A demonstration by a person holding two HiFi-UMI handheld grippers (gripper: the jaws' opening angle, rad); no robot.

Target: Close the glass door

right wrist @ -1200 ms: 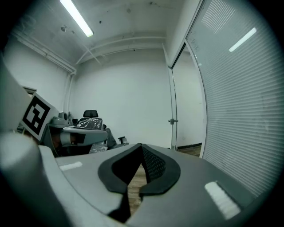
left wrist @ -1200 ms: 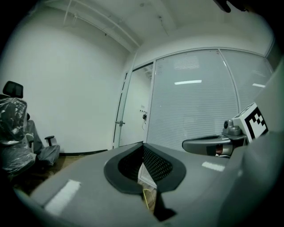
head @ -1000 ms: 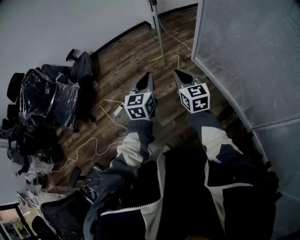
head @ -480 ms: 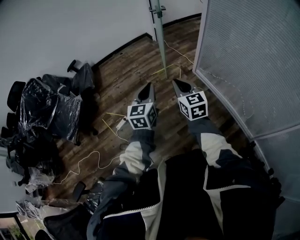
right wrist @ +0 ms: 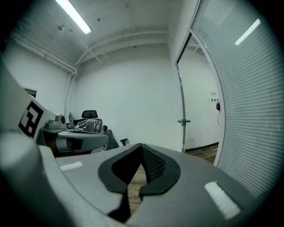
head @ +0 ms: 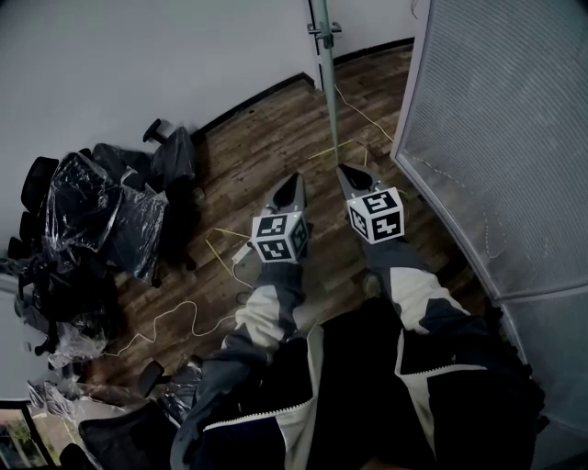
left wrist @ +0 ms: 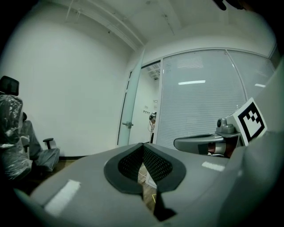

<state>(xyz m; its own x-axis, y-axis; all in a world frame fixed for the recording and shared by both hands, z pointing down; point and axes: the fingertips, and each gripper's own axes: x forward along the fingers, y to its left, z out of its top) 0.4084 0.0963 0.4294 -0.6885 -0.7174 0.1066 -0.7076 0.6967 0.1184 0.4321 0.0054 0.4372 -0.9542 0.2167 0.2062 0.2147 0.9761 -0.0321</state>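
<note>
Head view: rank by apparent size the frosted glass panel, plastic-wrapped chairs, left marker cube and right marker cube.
1. frosted glass panel
2. plastic-wrapped chairs
3. left marker cube and right marker cube: they look alike, so I leave them tied.

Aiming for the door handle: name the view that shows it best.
Right gripper view: the door handle sticks out sharply against the white wall. Left gripper view shows it fainter, on the pane; head view, a stub at top.
</note>
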